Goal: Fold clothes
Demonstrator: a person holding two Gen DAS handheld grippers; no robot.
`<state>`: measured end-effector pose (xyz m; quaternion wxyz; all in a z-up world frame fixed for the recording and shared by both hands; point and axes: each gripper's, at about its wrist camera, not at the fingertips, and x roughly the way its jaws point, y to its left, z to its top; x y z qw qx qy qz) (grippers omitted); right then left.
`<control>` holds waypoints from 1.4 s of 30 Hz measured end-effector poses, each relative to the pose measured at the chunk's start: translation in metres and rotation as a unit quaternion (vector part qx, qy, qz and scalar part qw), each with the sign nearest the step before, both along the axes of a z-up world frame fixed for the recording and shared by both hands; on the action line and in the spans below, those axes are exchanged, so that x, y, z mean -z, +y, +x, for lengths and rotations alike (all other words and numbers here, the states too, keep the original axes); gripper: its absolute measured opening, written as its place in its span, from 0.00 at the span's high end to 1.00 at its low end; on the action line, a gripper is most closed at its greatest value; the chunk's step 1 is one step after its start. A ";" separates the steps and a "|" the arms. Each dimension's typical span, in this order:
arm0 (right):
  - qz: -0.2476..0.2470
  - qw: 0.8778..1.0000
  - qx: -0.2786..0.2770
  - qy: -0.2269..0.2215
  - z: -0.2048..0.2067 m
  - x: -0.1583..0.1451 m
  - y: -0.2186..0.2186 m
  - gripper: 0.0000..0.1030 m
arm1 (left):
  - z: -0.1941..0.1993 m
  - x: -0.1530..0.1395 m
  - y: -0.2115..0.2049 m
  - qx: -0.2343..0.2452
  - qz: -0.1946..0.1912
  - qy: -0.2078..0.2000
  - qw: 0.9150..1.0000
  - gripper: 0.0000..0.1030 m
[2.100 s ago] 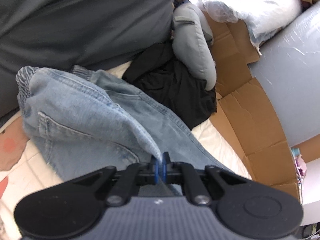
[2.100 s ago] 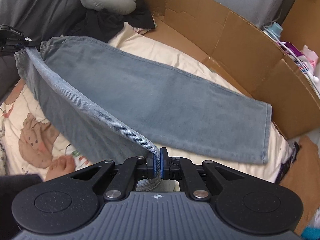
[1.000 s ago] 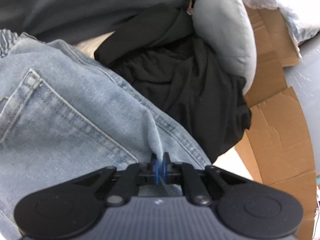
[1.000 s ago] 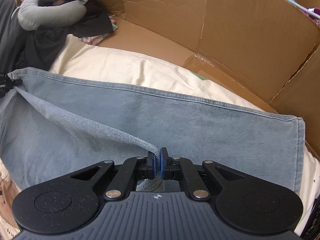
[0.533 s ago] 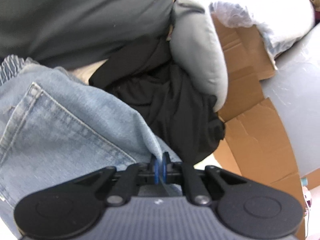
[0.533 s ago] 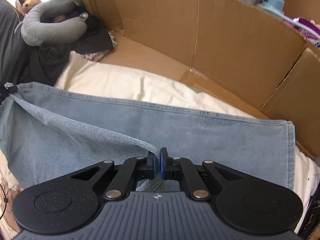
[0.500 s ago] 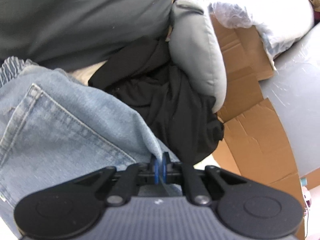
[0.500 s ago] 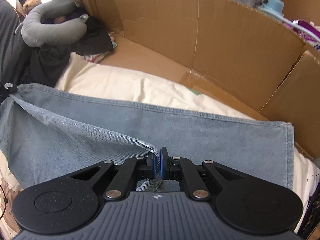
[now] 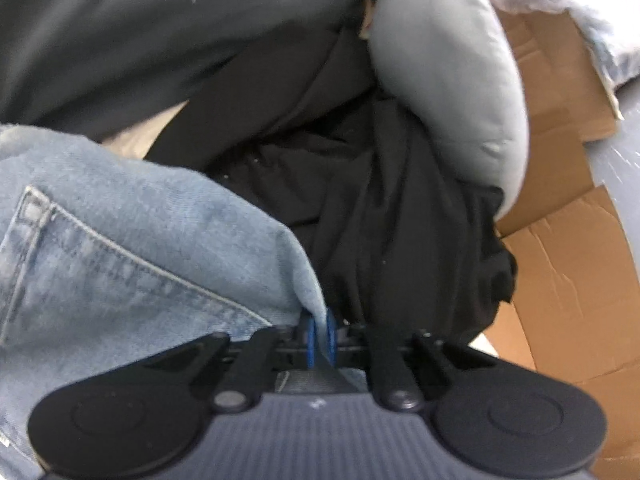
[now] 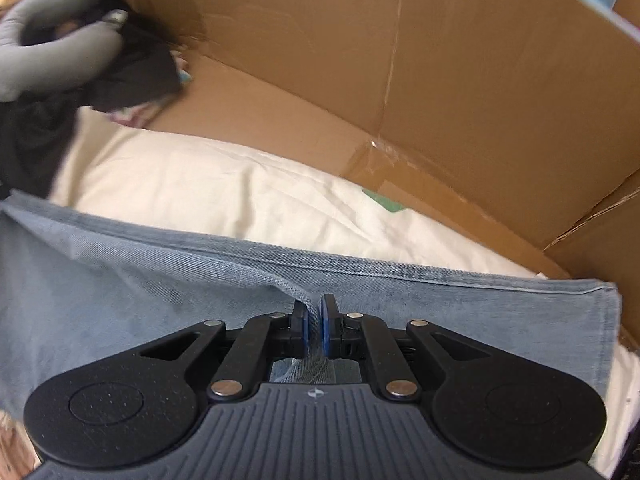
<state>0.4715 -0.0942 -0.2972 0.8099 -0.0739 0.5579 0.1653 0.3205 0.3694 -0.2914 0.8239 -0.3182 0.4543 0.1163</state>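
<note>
A pair of light blue jeans (image 10: 140, 292) lies folded lengthwise on a cream sheet (image 10: 224, 196), hem end at the right (image 10: 600, 320). My right gripper (image 10: 314, 316) is shut on a fold of the jeans' leg edge, low over the cloth. My left gripper (image 9: 319, 330) is shut on the waist end of the jeans (image 9: 120, 248), where a back pocket seam shows. The stretch of jeans between the two grippers is slack and low.
A black garment (image 9: 360, 200) and a grey neck pillow (image 9: 452, 80) lie just beyond the left gripper, with a dark grey cover (image 9: 140, 32) behind. Cardboard walls (image 10: 400, 60) stand close beyond the sheet, running round to the right.
Both grippers have moved forward and down with the jeans. The held edge now lies closer to the far edge of the leg. The black garment and cardboard look nearer.
</note>
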 end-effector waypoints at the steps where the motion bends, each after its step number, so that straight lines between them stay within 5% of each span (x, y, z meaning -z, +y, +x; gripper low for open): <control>1: -0.003 1.000 0.004 0.005 0.005 0.008 0.002 0.95 | 0.000 -0.001 0.000 0.001 -0.002 0.000 1.000 0.87; 12: 0.012 0.999 0.034 0.009 0.011 0.033 -0.003 0.91 | -0.011 -0.024 -0.004 0.048 0.050 -0.033 0.997 0.63; 17: -0.013 0.999 0.037 0.026 0.015 0.041 0.001 0.83 | -0.013 -0.018 -0.006 0.070 0.070 -0.023 0.995 0.60; 21: -0.036 0.998 0.047 0.029 0.018 0.043 0.004 0.68 | -0.020 -0.011 -0.006 0.076 0.072 -0.018 0.994 0.60; 23: -0.036 0.998 0.055 0.024 0.016 0.035 0.004 0.60 | -0.026 -0.015 -0.008 0.080 0.071 -0.019 0.994 0.59; 31: 0.002 0.998 0.064 -0.014 -0.012 -0.022 -0.002 0.56 | -0.055 -0.029 -0.023 0.140 0.059 -0.031 0.988 0.57; 42: -0.010 0.999 0.022 -0.037 -0.089 -0.099 -0.022 0.54 | -0.092 -0.043 -0.043 0.200 0.032 -0.026 0.979 0.56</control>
